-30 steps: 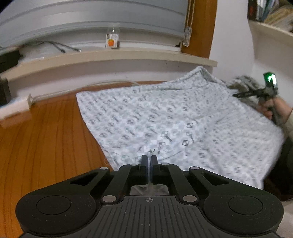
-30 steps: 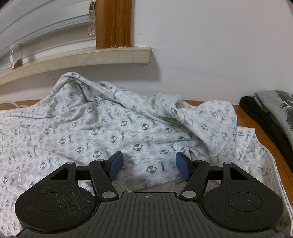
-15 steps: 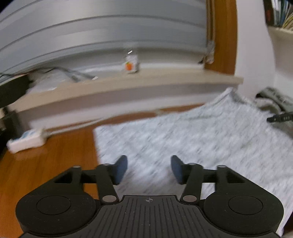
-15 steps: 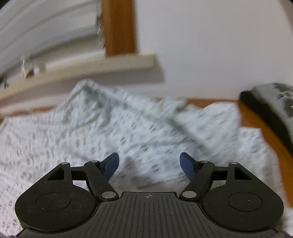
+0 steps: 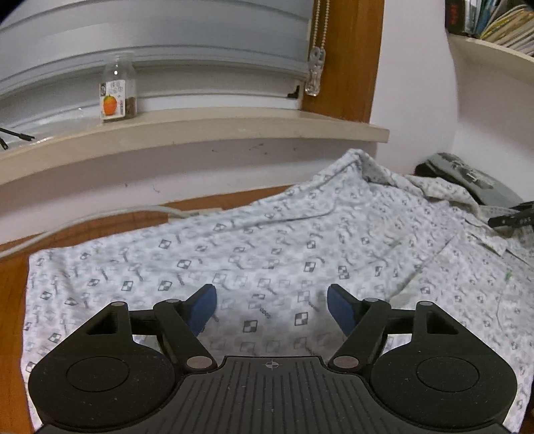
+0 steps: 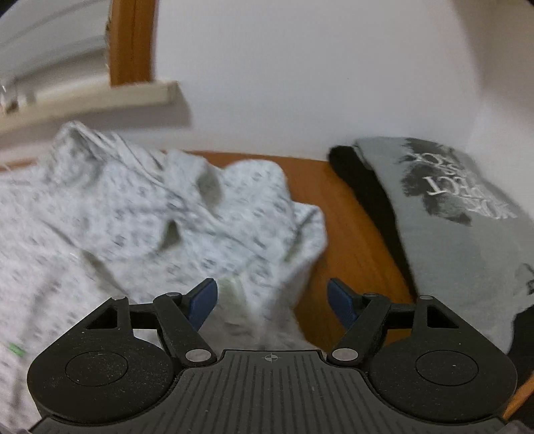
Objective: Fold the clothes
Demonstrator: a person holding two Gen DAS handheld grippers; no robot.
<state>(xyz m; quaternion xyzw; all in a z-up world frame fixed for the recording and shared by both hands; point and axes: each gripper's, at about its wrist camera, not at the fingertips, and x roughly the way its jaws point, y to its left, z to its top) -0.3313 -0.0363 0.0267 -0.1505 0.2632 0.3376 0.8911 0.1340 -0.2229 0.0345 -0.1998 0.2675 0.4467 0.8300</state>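
Note:
A white shirt with a small grey check print [image 5: 273,247] lies spread on the wooden table [image 5: 13,273]. My left gripper [image 5: 272,312] is open and empty, low over the shirt's near part. In the right wrist view the shirt's bunched right end [image 6: 200,213] is blurred. My right gripper [image 6: 272,302] is open and empty, over the shirt's right edge and bare wood. The right gripper's tip [image 5: 510,218] shows at the far right of the left wrist view.
A folded grey printed T-shirt [image 6: 450,213] lies on a black garment [image 6: 363,180] at the table's right. A window sill [image 5: 187,130] with a small jar [image 5: 117,90] runs behind. A white cable [image 5: 100,215] lies by the wall. A bookshelf [image 5: 494,23] hangs upper right.
My left gripper was shut on the shirt's edge, then opened and let it go. The shirt now lies flatter. My right gripper has swung to the right, toward the shirt's right end.

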